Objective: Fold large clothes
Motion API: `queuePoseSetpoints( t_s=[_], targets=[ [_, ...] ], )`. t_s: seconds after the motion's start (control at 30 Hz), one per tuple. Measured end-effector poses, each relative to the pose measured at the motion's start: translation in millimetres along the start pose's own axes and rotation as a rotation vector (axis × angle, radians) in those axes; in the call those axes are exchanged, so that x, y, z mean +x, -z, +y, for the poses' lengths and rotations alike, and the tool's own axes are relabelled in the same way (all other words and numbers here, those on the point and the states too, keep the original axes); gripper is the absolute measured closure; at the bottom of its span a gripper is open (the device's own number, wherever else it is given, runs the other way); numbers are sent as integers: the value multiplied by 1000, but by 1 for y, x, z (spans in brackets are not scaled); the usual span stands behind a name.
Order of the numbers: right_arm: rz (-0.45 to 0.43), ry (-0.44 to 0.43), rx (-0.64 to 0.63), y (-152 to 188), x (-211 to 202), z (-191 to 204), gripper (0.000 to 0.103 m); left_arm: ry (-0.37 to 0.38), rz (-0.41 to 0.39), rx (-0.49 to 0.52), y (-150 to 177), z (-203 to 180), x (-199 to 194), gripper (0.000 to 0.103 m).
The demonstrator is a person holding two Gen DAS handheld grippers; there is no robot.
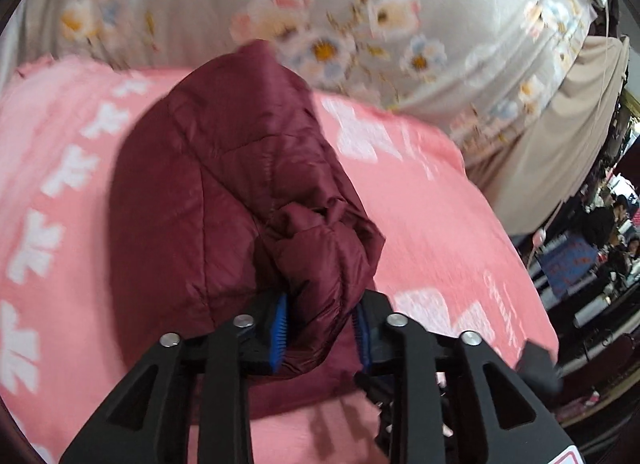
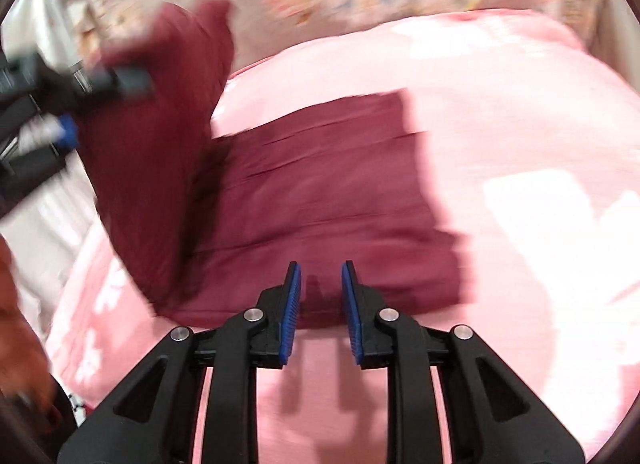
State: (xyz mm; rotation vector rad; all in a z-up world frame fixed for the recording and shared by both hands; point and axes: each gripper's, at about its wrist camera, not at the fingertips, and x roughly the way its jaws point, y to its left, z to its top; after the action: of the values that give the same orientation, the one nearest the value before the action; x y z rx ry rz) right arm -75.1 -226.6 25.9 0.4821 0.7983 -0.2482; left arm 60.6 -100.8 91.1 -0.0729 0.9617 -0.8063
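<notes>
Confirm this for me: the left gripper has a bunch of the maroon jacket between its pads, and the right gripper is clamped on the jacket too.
Only the right-hand part is wrong. The right wrist view shows the right gripper open, nothing between its pads. The left gripper does have the maroon jacket bunched between its pads.

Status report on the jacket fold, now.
Left gripper around a bunched jacket fold. Right gripper open, nothing between its pads. Jacket partly lifted off pink blanket. Nothing in the way.

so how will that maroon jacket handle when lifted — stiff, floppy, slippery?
Likely floppy: the jacket bunches and creases between the left gripper, and one part stands up while the rest lies flat on the pink blanket. Probably light for its bulk, since it looks quilted and puffy. The shiny shell may be slippery.
</notes>
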Motion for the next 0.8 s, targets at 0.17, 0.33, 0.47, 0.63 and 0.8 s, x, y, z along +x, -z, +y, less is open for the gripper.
queuePoseSetpoints(
  t_s=[0.17,0.33,0.47,0.63,0.8],
  targets=[
    [-42,37,58,-5,-22,-35,73,10,121,3,35,-18,32,62],
    [-109,0,67,-20,-42,-38,68,61,6,-33,24,-11,-19,34],
    [-155,-53,11,-31,-54,-14,47,-97,-114,-37,5,9,-51,29],
    [-145,-113,-66,-52,-46,18,39,-313,-63,-105,2,53,-33,30],
    [-57,-109,-86,-60,-9,33,42,-377,15,-162,12,85,-12,31]
  ],
)
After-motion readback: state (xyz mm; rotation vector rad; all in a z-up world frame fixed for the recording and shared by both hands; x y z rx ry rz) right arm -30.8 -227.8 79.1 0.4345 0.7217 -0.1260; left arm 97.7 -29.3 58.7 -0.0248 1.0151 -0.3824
